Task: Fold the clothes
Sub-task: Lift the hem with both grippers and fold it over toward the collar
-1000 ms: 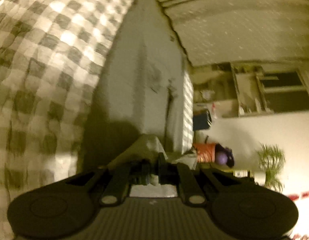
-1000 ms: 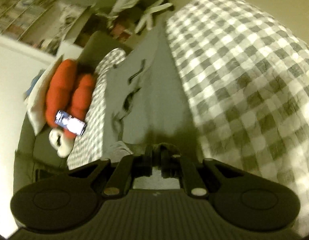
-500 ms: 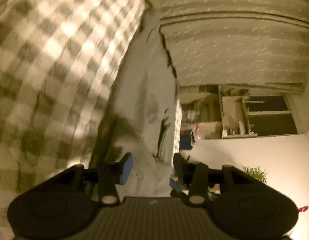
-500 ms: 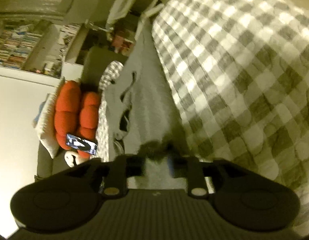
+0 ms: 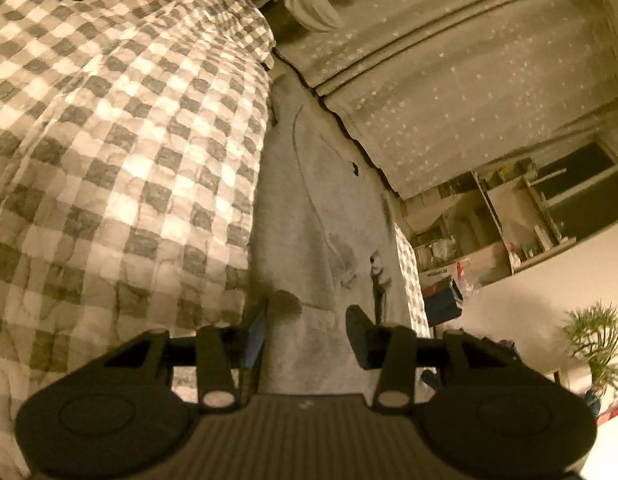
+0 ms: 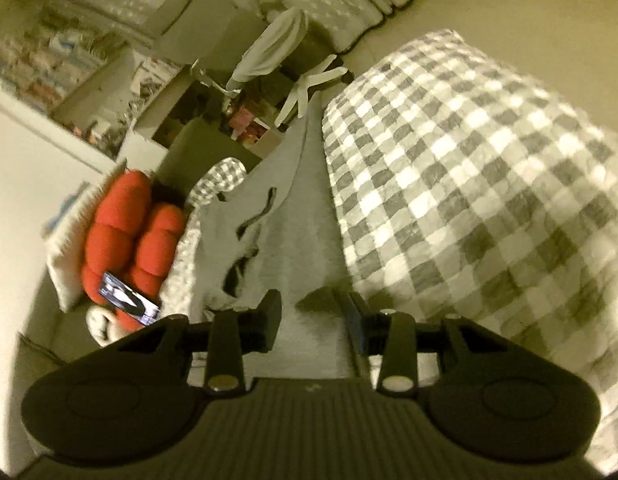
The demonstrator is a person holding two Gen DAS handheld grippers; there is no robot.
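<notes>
A long grey fleece garment (image 5: 309, 216) is laid flat along the edge of a bed covered by a grey-and-white checked quilt (image 5: 121, 152). The left gripper (image 5: 307, 334) and right gripper (image 6: 313, 318) are positioned over the garment's near end, jaws apart, with nothing clamped.

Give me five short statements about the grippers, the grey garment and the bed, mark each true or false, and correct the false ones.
1. The grey garment lies on a checked bedcover. True.
2. The left gripper is clamped on the garment. False: its jaws stand apart, fabric lying loose between them.
3. The right gripper is open. True.
4. The cushion by the phone is blue. False: it is red.
5. The bedcover is striped. False: it is checked.
</notes>
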